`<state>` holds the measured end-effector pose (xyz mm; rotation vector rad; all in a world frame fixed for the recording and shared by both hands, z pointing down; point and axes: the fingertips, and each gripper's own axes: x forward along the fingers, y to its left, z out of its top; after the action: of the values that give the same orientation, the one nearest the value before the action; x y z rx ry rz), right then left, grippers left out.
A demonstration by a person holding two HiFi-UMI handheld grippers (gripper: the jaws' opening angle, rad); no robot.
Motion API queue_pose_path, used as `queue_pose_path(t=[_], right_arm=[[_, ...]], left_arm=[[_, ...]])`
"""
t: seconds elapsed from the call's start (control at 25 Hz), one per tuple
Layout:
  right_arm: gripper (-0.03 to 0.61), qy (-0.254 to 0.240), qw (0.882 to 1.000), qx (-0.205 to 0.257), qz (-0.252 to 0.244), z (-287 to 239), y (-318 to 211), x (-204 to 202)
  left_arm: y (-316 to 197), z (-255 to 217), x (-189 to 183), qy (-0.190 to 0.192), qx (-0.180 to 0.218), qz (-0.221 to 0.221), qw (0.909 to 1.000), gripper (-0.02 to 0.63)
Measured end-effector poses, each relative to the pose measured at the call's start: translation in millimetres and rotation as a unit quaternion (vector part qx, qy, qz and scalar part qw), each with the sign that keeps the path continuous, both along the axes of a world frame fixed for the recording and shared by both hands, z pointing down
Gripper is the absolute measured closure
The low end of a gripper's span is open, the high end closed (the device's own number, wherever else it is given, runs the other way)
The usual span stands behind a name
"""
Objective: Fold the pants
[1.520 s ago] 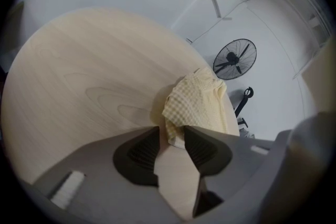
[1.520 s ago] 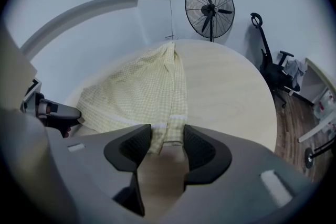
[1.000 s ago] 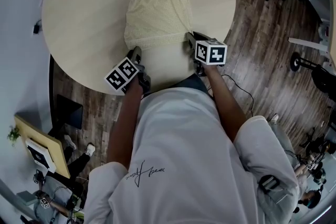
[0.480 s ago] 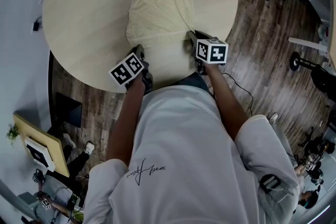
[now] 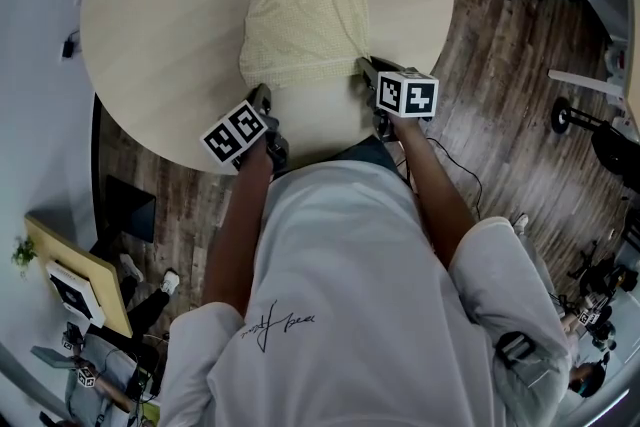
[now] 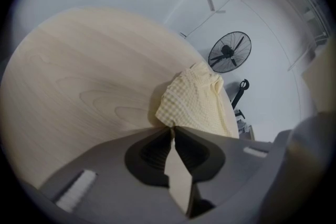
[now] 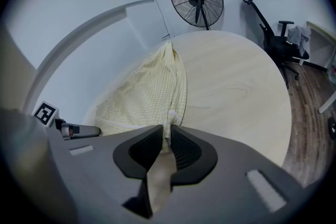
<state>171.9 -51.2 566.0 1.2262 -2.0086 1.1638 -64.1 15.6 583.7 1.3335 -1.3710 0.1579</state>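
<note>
Pale yellow pants (image 5: 300,5) lie flat on the round tabletop (image 5: 150,25). Your left hand-held gripper (image 6: 172,128) is closing on their near left corner. Your right hand-held gripper (image 7: 169,127) is clamped on the near right corner.

- A round counter (image 5: 160,25) with a pale wood-grain top.
- Pale yellow checked pants (image 5: 305,5) lie flat along its middle, from the far edge toward the near one.
</note>
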Motion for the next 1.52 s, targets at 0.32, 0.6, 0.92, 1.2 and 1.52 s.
queue_pose_path(t=[0.32, 0.6, 0.92, 1.2, 1.52], right_arm=[[0.531, -0.018, 1.000, -0.018, -0.018, -2.7, 16.0, -4.9], [0.529, -0.023, 0.999, -0.029, -0.033, -6.2, 38.9, -11.1], [0.529, -0.018, 0.998, -0.035, -0.046, -11.5, 65.5, -14.8], [0.529, -0.019, 0.997, -0.039, -0.058, -18.3, 84.4, -18.0], [0.529, -0.045, 0.996, -0.043, -0.062, -28.0, 89.2, -23.2]], left_arm=[[8.5, -3.6, -4.0, 0.039, 0.016, -0.014, 0.9990, 0.534], [26.8, -9.3, -9.2, 0.062, 0.025, -0.012, 0.9977, 0.537], [51.4, -15.8, -15.5, 0.080, 0.036, -0.004, 0.9961, 0.538], [65.9, -26.2, -18.8, 0.089, 0.046, 0.002, 0.9950, 0.540], [63.3, -40.0, -20.0, 0.102, 0.057, 0.005, 0.9932, 0.541]])
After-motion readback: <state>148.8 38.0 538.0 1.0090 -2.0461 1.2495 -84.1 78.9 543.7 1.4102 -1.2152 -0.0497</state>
